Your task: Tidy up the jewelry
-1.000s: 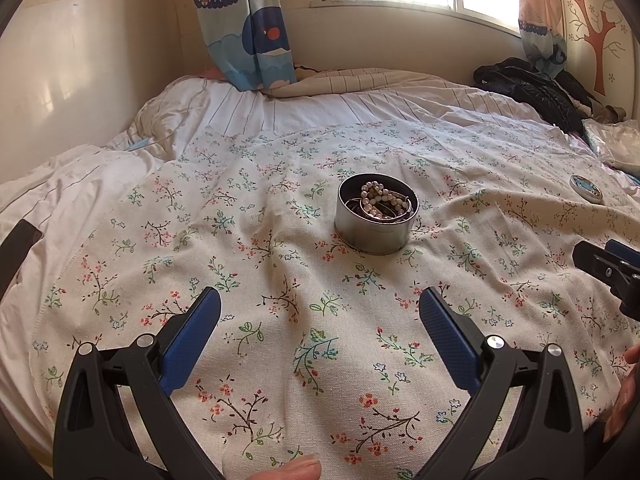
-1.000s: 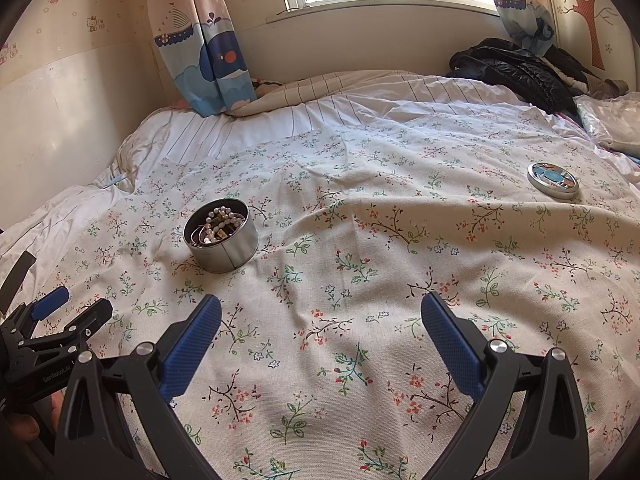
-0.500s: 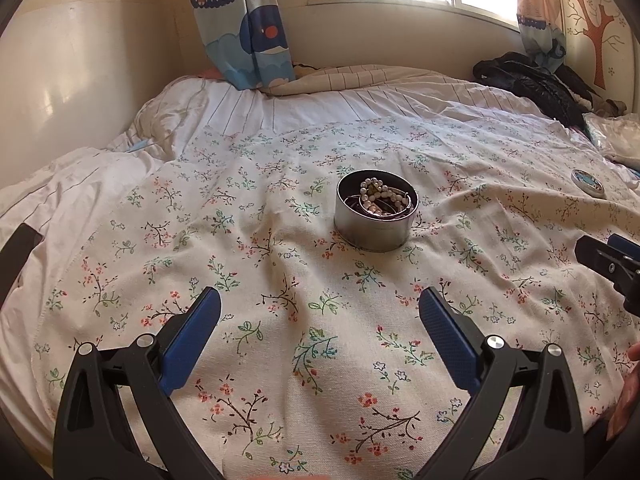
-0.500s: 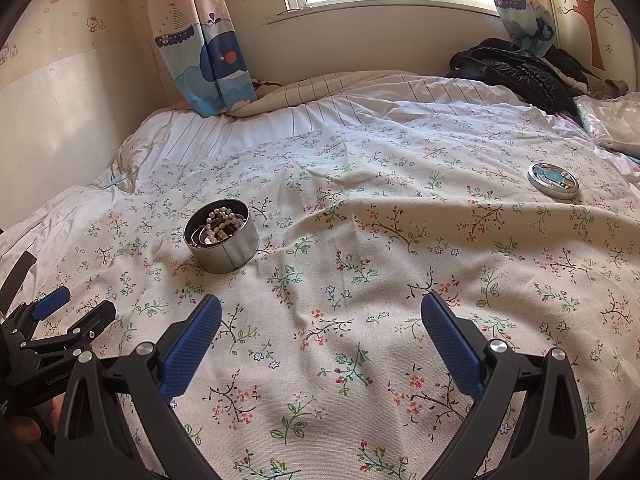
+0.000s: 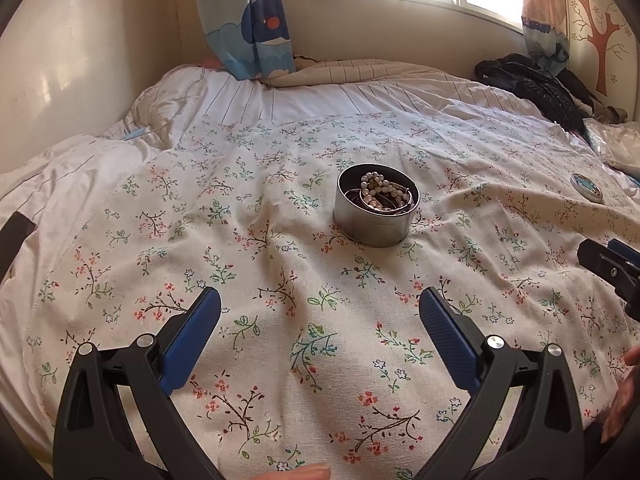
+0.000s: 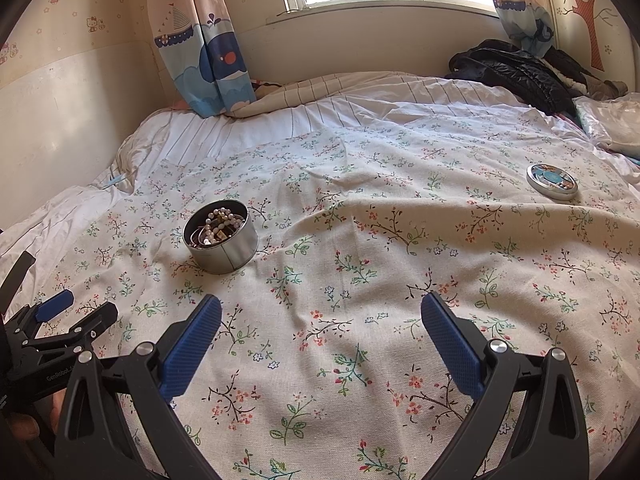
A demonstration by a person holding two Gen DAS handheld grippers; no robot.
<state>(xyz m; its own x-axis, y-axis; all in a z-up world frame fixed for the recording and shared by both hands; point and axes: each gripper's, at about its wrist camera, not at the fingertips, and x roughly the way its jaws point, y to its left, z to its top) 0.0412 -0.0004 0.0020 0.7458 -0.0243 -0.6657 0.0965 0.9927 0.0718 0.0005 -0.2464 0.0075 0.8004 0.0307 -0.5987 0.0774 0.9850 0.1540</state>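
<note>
A: Where do we have the jewelry?

B: In the round metal tin point(image 5: 376, 210) on the floral bedspread point(image 5: 280, 280), pearl bracelets point(image 5: 382, 192) heaped inside. It sits straight ahead of our left claw point(image 5: 320, 316).

A: And the claws?

B: Both gape wide and carry nothing. Our right claw point(image 6: 321, 320) hangs over bare cloth, the tin off to its left. The tin's lid point(image 6: 552, 182) lies flat, well apart, far right on the bed.

The left claw point(image 6: 76, 312) frame reads partly "GenRobot".
</note>
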